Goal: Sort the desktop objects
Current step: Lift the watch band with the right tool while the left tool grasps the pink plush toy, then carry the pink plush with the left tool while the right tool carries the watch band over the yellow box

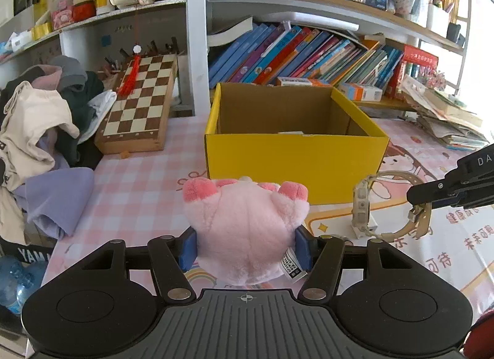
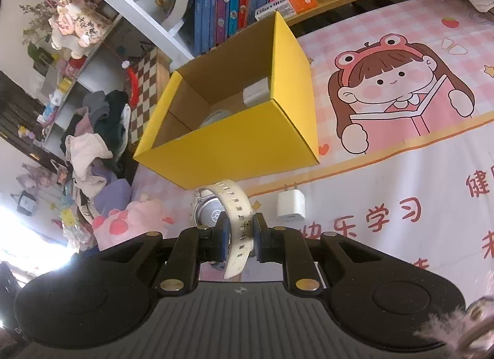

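Note:
My left gripper is shut on a pink plush toy, just in front of the open yellow cardboard box. The plush also shows at the left of the right wrist view as a pink plush toy. My right gripper is shut on the strap of a cream wristwatch, close to the box's near wall. In the left wrist view the watch hangs from the right gripper's fingertips. A white charger plug lies on the mat beside the watch. Two pale items lie inside the box.
A pile of clothes and a chessboard case sit left of the box. Shelves of books run behind it, with loose papers stacked at the right. The desk carries a pink cartoon mat.

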Tool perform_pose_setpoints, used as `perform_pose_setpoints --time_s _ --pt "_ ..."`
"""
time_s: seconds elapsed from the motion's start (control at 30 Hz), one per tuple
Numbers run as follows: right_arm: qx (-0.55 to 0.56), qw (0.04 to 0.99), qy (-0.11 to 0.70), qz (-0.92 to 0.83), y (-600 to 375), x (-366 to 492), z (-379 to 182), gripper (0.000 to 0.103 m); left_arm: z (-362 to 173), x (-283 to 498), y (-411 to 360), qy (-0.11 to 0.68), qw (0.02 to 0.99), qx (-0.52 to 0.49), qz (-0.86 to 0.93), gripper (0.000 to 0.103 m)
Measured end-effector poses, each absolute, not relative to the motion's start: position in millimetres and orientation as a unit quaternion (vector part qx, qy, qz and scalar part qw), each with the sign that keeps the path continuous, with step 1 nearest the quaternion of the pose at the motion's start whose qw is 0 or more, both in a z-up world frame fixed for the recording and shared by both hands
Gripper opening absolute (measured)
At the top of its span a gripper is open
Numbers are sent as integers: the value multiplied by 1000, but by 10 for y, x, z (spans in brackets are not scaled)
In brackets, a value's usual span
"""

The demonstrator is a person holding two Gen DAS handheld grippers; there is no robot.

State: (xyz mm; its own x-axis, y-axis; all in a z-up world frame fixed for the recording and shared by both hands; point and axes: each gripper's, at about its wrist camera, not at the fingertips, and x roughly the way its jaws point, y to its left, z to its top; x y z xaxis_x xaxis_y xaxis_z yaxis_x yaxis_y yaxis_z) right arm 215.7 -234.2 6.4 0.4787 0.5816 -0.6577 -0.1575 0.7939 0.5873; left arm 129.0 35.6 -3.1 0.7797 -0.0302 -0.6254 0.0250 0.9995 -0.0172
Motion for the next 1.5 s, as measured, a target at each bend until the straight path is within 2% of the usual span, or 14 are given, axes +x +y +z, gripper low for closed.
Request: perform_pose_setpoints --time_s 0.77,1.5 --pt "250 830 455 202 -2286 1972 134 15 131 1128 432 300 952 -13 -56 60" --pt "133 874 390 257 -2096 2285 832 15 499 1409 251 252 963 12 -96 60"
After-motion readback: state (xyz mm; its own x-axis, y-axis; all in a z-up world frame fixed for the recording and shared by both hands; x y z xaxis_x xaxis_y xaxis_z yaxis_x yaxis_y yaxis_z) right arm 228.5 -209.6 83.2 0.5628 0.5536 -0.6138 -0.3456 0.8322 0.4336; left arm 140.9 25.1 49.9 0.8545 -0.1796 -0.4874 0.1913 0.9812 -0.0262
